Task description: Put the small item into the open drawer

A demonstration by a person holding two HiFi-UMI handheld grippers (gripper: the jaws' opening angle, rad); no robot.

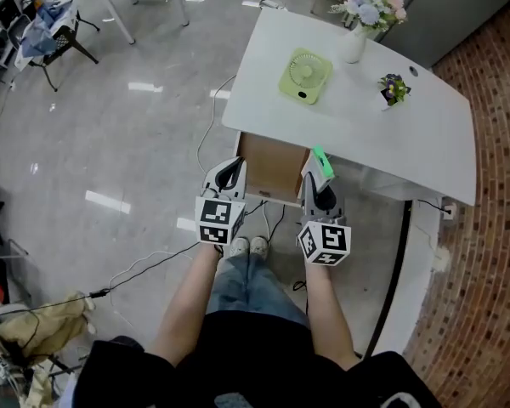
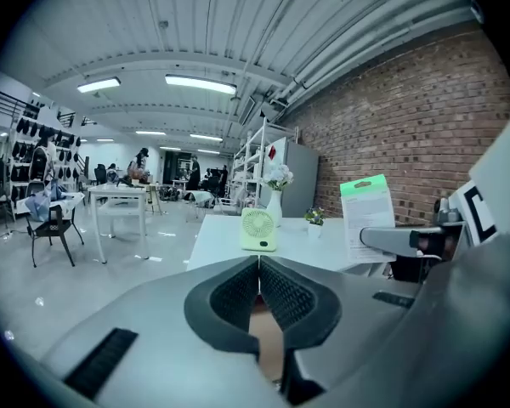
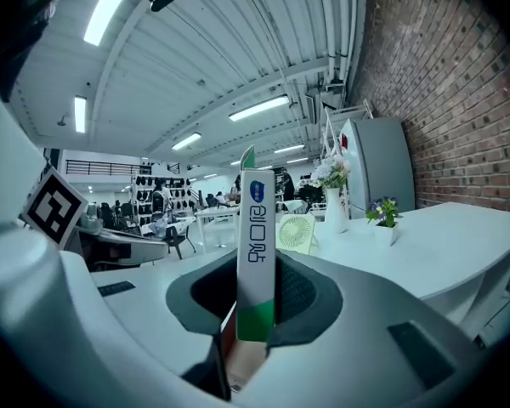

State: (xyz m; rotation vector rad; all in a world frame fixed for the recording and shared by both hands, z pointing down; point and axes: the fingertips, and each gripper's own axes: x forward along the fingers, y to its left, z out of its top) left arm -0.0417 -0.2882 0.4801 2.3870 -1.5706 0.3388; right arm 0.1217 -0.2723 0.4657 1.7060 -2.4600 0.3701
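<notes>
The small item is a flat white packet with a green end (image 1: 323,163). My right gripper (image 1: 317,170) is shut on it and holds it upright over the right front corner of the open drawer (image 1: 268,167). In the right gripper view the packet (image 3: 257,253) stands edge-on between the pads. My left gripper (image 1: 235,168) hovers at the drawer's left front corner, shut with nothing in it; its pads (image 2: 276,291) meet. The drawer's brown inside looks bare. From the left gripper view the packet (image 2: 367,219) shows at the right.
The white table (image 1: 425,143) carries a green desk fan (image 1: 304,75), a white vase of flowers (image 1: 355,41) and a small potted plant (image 1: 393,89). Cables trail on the grey floor (image 1: 153,266). A brick floor strip (image 1: 493,253) lies to the right.
</notes>
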